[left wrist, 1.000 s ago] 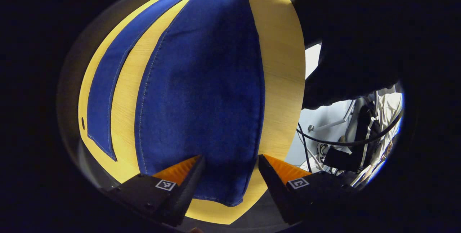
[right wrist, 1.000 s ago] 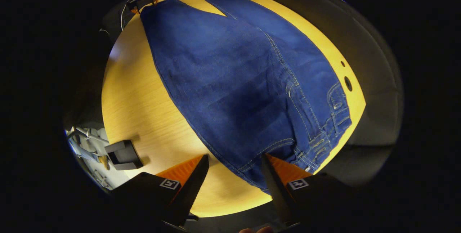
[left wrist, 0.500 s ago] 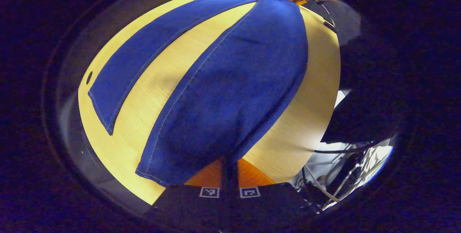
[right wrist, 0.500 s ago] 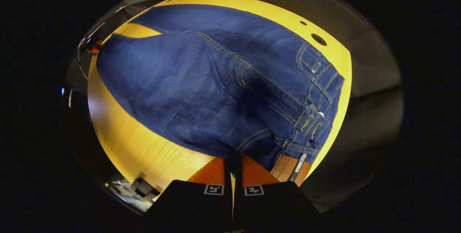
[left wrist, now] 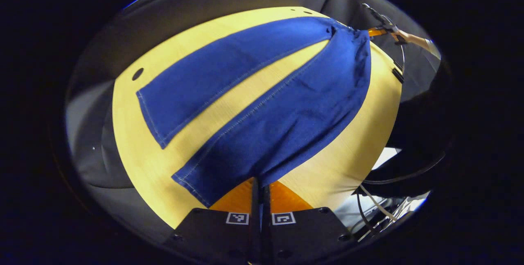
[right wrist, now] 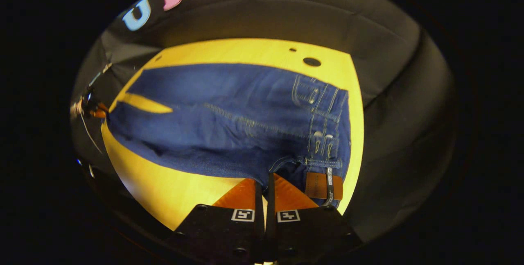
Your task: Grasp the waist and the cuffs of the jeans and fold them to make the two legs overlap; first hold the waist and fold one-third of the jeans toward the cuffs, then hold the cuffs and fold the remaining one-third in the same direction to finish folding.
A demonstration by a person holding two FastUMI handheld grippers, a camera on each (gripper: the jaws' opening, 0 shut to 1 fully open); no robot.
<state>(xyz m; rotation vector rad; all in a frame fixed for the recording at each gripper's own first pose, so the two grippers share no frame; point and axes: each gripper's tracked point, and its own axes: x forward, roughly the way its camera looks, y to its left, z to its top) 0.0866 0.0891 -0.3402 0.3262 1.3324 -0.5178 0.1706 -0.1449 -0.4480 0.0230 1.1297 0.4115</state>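
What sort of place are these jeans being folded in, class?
Probably a recording booth, not a home: black cloth wall around a bare wooden table, jeans held by tongs, loose cables beyond its edge.

Dark blue jeans (left wrist: 262,105) are spread on the yellow wooden surface (left wrist: 135,162), legs splayed apart. Near leg's cuff is lifted at one edge; the waist (right wrist: 327,134), with belt loops and brown patch, is raised.

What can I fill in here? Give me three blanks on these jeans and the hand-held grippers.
1. The left hand-held gripper is shut on a ____ of the jeans.
2. The right hand-held gripper pinches the jeans beside the brown ____ patch.
3. The two legs lie ____, table showing between them.

Missing: cuff; waist; apart
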